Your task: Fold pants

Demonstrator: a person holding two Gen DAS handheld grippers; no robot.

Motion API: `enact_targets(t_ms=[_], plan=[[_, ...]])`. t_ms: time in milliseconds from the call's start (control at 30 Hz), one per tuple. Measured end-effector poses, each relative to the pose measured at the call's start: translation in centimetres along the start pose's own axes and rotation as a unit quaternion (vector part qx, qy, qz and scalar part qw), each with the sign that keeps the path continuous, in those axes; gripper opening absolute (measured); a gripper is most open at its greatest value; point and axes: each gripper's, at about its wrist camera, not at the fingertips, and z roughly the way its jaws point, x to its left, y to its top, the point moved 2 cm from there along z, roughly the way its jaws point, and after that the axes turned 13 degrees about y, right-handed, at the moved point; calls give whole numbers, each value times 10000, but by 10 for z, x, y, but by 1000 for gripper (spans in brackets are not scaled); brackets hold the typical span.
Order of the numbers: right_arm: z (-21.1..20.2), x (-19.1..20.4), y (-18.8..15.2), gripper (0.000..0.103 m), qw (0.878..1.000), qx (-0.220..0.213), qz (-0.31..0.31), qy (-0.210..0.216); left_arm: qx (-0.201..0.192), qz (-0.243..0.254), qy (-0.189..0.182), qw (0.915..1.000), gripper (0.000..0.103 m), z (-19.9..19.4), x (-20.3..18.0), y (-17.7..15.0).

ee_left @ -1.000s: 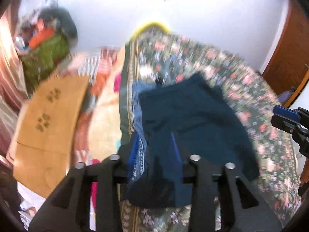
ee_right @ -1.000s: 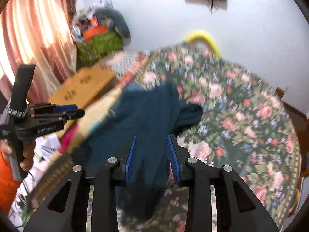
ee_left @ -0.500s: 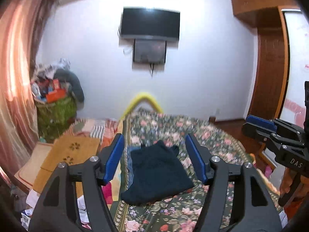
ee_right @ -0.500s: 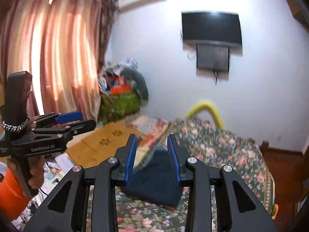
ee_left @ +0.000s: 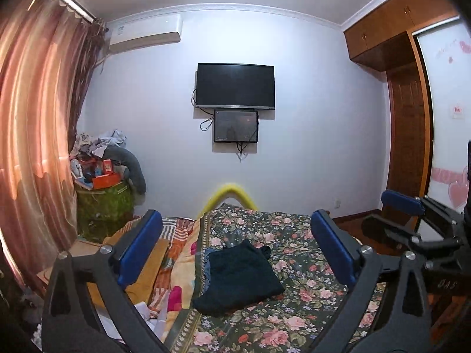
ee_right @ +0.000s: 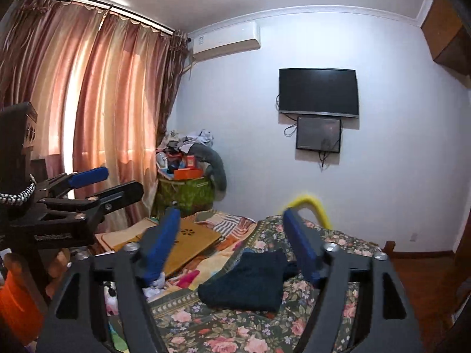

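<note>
Both grippers, left gripper [ee_left: 235,253] and right gripper [ee_right: 232,244], are held level, jaws just spread apart, empty; dark pants [ee_left: 240,276] are seen folded lower centre.

A black TV [ee_left: 235,86] hangs on the far wall. Pink curtains [ee_right: 97,111] hang at the left. A flowery bed [ee_left: 297,267] is near, with a green bin [ee_left: 103,203] far left.

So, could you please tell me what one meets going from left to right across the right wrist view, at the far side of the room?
Curtains → air conditioner → television → wooden cabinet.
</note>
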Motion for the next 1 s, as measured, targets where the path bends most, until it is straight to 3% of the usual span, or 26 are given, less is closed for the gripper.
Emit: enact_targets(t_ms=[167, 1000], plan=[[-4, -1, -3, 103, 9997, -76, 194, -122, 54, -29, 100, 9999, 102, -5, 4, -4], [-14, -1, -23, 103, 9989, 100, 336, -316, 280, 61, 28, 9996, 103, 4, 1, -25]])
